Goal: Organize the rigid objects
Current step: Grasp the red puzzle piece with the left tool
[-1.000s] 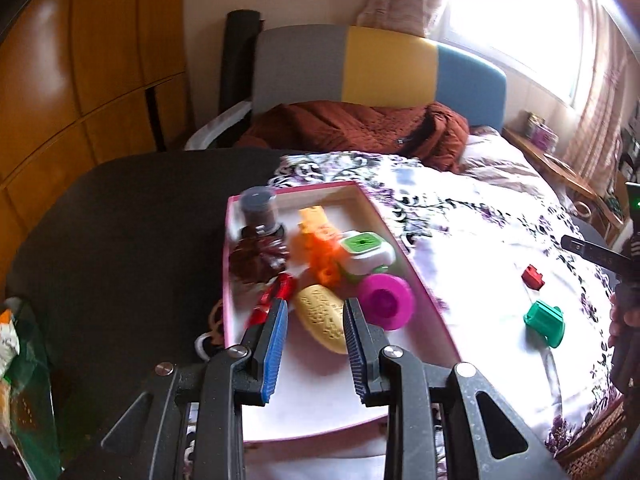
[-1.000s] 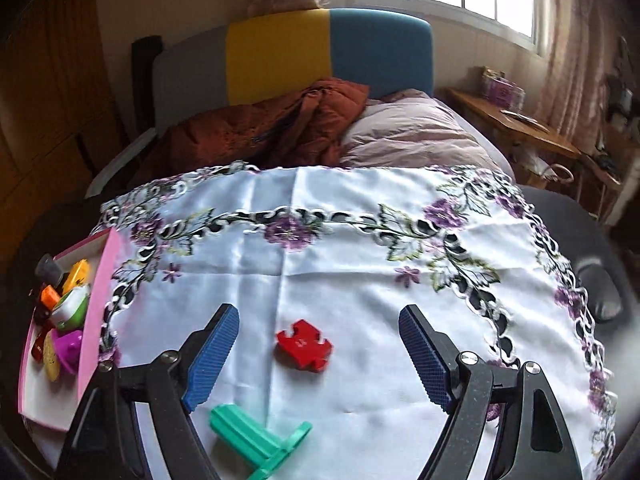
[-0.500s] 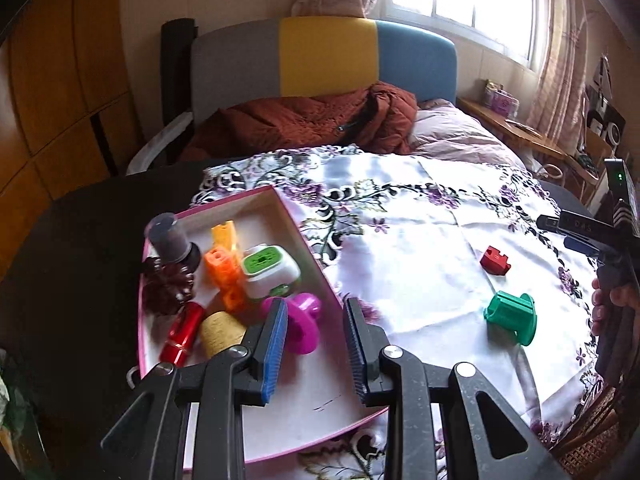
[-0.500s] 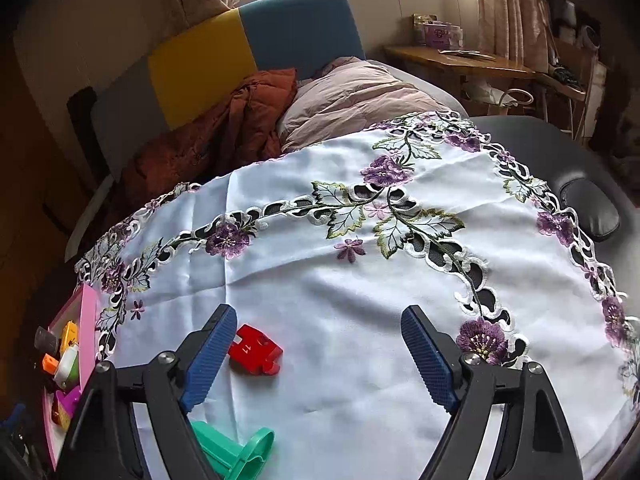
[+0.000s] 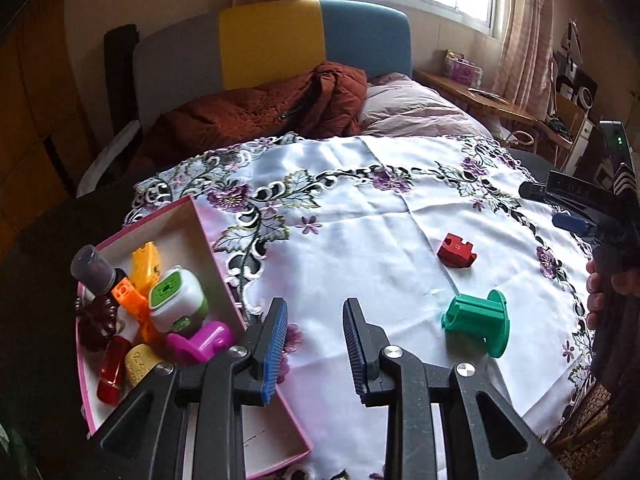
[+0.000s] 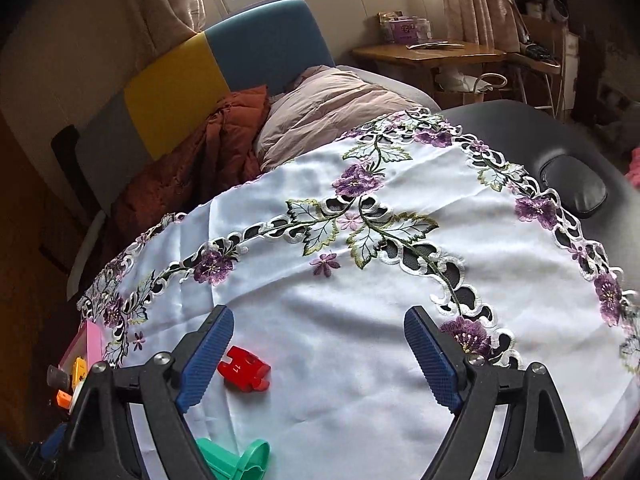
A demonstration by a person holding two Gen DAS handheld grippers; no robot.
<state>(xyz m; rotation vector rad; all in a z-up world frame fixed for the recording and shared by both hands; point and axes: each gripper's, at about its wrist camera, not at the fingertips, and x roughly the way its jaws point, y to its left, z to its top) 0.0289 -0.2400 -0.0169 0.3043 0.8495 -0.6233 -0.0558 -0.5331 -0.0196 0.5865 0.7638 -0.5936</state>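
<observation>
With the red block lying at lower left of the right view, just beside our wide, empty right claw, we centre over it before closing, while our narrow, empty left claw waits near the box.

- The cloth on the surface is white, embroidered with purple flowers, green-edged leaves and dark cutwork scrolls.
- The tray is pink outside and pale inside.
- In the tray: a yellow block, an orange piece, a white cube with a green face, a magenta piece, a clear red piece.
- The puzzle-shaped block is red.
- The spool-shaped piece is green.
- The left tongs and right tongs are black with blue pads.
- The headboard runs grey, yellow, blue.
</observation>
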